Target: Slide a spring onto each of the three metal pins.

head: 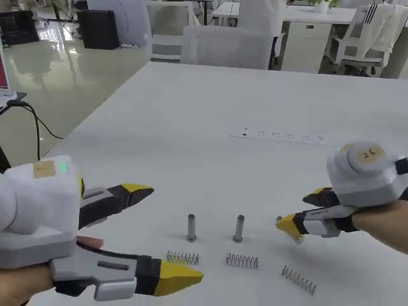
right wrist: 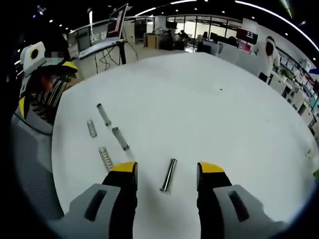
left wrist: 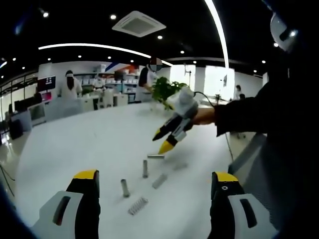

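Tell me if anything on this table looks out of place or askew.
One metal pin lies on its side between the open jaws of the right hand-held gripper, while the other two pins stand upright. The three springs lie loose on the table, none on a pin.

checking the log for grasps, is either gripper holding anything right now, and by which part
Nothing is held. The right gripper is open around a pin lying on the table, untouched; the left gripper is open too.
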